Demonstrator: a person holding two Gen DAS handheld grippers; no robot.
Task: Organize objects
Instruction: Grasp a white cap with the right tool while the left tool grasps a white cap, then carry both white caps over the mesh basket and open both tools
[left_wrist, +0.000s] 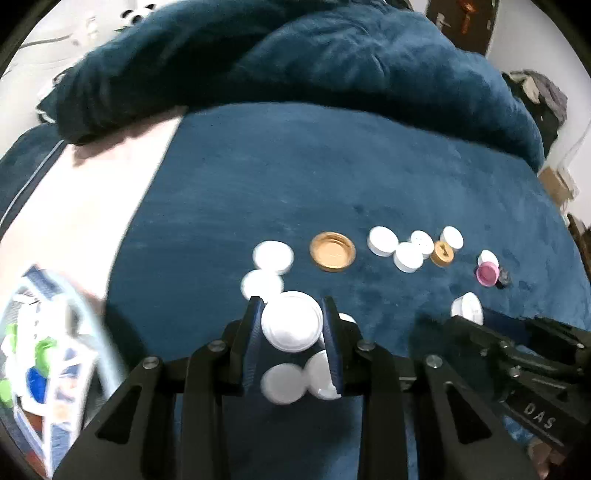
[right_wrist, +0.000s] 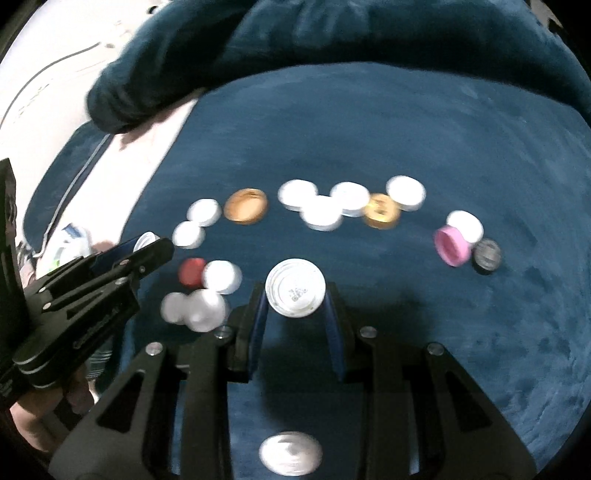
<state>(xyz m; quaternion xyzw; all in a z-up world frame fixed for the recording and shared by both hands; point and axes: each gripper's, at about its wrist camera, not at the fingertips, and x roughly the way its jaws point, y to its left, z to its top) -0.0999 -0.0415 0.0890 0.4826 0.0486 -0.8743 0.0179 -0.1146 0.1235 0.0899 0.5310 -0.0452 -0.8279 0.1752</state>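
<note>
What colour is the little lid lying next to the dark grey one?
Pink: the small round pink lid shows best in the right wrist view.

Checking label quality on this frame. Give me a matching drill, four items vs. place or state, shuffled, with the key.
Items:
1. left gripper
2. pink cap
3. large gold lid
4. red cap

Place or state:
A. lies open side up on the blue blanket, apart from the others
B. shut on a white lid
C. tipped on its side beside a dark grey cap
D. touches a white cap, near the left gripper

Pairs: 1-B, 2-C, 3-A, 4-D
</note>
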